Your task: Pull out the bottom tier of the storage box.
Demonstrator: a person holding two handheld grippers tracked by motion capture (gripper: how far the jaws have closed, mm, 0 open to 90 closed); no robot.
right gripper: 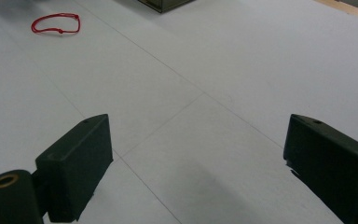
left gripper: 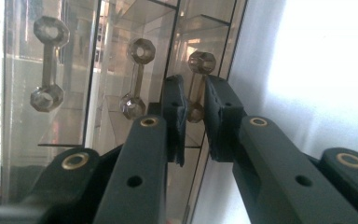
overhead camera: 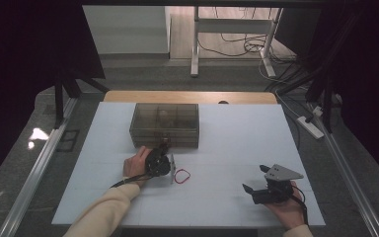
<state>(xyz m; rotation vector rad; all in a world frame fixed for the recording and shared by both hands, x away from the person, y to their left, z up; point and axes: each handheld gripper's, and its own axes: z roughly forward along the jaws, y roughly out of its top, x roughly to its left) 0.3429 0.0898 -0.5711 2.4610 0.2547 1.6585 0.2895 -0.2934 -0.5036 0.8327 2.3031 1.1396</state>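
Left gripper (left gripper: 195, 116) jaws pinch upright drawer handle (left gripper: 196, 84); right gripper (right gripper: 196, 172) jaws wide.

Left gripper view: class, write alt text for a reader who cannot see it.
The left gripper closes its two black jaws around a dumbbell-shaped drawer handle on a smoky transparent drawer box. Two more handles show to its left.

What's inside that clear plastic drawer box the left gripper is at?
The drawer box is smoky and see-through, split into compartments. One pale roundish item shows in a rear compartment; what it is cannot be told. The left gripper closes around a drawer handle, hiding the space behind it.
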